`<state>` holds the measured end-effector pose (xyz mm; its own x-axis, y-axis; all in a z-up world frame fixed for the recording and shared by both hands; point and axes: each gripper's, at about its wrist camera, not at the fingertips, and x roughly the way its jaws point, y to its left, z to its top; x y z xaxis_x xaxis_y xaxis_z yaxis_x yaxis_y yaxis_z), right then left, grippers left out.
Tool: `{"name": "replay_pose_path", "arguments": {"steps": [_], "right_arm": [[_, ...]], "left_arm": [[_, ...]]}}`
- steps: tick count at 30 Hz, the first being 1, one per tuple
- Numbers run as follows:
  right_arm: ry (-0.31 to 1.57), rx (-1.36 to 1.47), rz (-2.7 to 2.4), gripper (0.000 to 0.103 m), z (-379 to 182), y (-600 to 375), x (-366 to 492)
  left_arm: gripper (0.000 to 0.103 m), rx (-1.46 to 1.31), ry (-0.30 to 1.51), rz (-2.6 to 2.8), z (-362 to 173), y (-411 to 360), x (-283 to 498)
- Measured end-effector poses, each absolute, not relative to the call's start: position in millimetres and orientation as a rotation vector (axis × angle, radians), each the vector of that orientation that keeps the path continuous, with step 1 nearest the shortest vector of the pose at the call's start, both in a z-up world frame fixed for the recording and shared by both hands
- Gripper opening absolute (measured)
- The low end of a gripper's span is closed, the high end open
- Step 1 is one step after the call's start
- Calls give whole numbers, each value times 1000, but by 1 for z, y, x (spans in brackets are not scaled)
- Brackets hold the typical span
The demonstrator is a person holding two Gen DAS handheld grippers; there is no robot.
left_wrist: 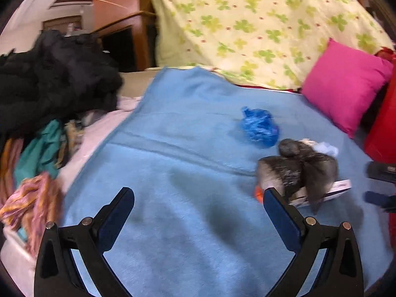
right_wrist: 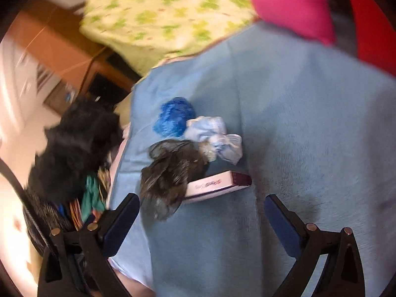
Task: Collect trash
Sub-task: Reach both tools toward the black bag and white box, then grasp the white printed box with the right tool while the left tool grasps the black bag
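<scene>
A fuzzy blue blanket (left_wrist: 173,173) covers the bed, and on it sits the trash: a crinkly blue plastic wad (left_wrist: 259,126), a dark filmy bag (left_wrist: 300,170) draped over a flat cardboard box (right_wrist: 217,184), and crumpled pale paper (right_wrist: 215,137). Left gripper (left_wrist: 198,198) and right gripper (right_wrist: 201,205) both hover over the blanket, fingers spread wide, empty. A smooth pink cushion (left_wrist: 346,84) rests at the blanket's far edge.

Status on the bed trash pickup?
Both hand-held grippers open, empty: left, right. Trash pile untouched on blue blanket. Nothing blocking.
</scene>
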<state>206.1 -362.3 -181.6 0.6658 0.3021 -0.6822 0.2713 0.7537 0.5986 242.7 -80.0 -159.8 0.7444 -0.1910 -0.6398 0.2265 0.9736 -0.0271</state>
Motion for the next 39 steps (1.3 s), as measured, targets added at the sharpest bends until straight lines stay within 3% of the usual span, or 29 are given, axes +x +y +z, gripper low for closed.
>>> {"name": "replay_pose_path", "arguments": {"steps": [3, 4, 8, 11, 14, 21, 25, 27, 29, 39], "right_arm": [[901, 887, -19, 75, -204, -372, 220], [915, 918, -31, 71, -213, -373, 225], [929, 1061, -29, 64, -234, -370, 239], [915, 1080, -82, 51, -240, -369, 243], [909, 1130, -85, 49, -247, -369, 248], [852, 983, -93, 27, -226, -376, 241], [831, 909, -133, 21, -213, -381, 231], [821, 872, -165, 20, -209, -388, 225], [816, 875, -178, 20, -208, -398, 218], [838, 926, -76, 21, -211, -411, 214]], "left_arm": [[103, 87, 689, -268, -159, -89, 254], [103, 100, 688, -281, -160, -94, 254], [103, 60, 739, -339, -163, -96, 275], [103, 43, 747, -373, -166, -96, 282], [103, 47, 755, -436, -169, -100, 283], [103, 5, 798, -624, -174, -117, 287], [102, -11, 821, -691, -177, -134, 289], [94, -17, 846, -720, -181, -144, 290], [78, -7, 877, -746, -184, -153, 289], [78, 89, 860, -823, -175, -156, 255]]}}
